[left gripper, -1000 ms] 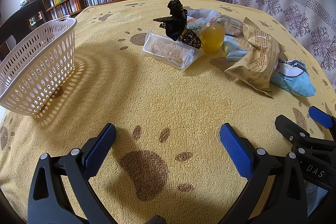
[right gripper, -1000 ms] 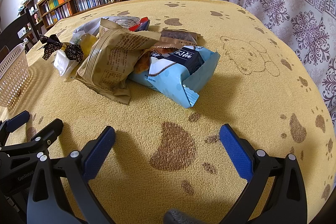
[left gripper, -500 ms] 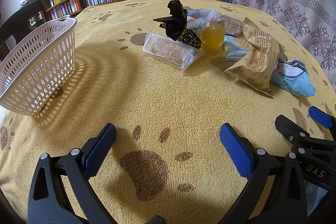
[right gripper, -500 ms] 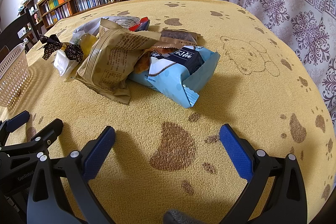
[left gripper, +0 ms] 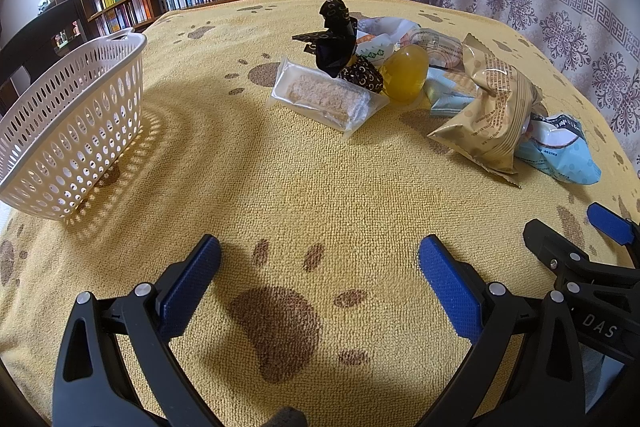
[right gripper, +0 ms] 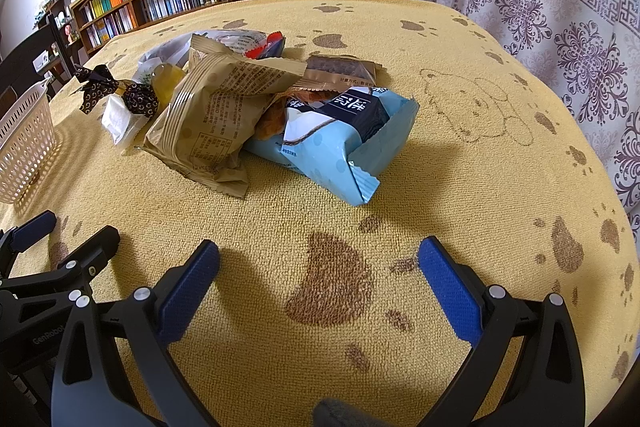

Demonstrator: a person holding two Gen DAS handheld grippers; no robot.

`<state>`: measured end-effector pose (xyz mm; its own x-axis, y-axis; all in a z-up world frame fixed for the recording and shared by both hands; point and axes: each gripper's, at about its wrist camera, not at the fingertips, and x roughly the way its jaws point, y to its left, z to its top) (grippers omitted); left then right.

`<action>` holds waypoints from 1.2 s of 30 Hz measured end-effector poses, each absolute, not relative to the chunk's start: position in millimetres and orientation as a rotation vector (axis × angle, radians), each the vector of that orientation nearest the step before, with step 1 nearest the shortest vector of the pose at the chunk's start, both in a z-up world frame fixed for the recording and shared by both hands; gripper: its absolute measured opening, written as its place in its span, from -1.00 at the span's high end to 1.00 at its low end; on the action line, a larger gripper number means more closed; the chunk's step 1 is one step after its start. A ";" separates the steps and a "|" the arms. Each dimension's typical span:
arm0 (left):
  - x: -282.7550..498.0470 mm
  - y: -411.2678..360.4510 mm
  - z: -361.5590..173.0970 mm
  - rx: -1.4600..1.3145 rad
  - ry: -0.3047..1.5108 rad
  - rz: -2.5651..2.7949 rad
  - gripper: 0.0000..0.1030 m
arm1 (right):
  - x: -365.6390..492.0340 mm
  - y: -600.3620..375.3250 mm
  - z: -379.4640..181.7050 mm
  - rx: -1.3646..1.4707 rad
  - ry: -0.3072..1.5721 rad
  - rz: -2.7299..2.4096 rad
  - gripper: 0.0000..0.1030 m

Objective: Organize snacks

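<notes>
Above the yellow cloth (left gripper: 320, 187), both grippers (left gripper: 320, 267) (right gripper: 320, 267) unmoved, jaws apart, empty, snacks (right gripper: 208, 115) untouched.

left tool (left gripper: 320, 263): jaws wide, empty | right tool (right gripper: 320, 263): jaws wide, empty

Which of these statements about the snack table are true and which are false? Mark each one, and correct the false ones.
1. The white basket already holds several snacks. False: no snack shows in it; they all lie in a pile on the yellow cloth.
2. The left gripper is open and holds nothing. True.
3. The tan packet lies partly over the light blue packet. True.
4. The right gripper is shut on the light blue packet. False: it is open, short of the pile.
5. The clear-wrapped bar lies at the basket side of the pile. True.
</notes>
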<state>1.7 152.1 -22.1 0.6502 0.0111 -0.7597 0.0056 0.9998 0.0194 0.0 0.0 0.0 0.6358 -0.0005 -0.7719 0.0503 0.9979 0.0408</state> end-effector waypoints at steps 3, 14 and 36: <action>1.8 152.1 -22.1 0.021 0.864 0.003 -0.96 | 0.0 -0.1 0.0 0.060 0.883 -0.029 -0.91; 8.1 154.5 -19.0 0.049 0.891 -0.058 -0.96 | -3.5 1.7 -0.7 0.050 0.889 -0.019 -0.91; -1.4 169.4 -1.8 0.079 0.809 -0.064 -0.96 | -0.8 -14.9 3.7 0.090 0.905 0.098 -0.91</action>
<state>-1.4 169.4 -1.8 0.6882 -0.0270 -0.7250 0.0872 0.9951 0.0457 -0.8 -14.9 3.7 0.6134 0.1234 -0.7801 -0.0470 0.9917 0.1198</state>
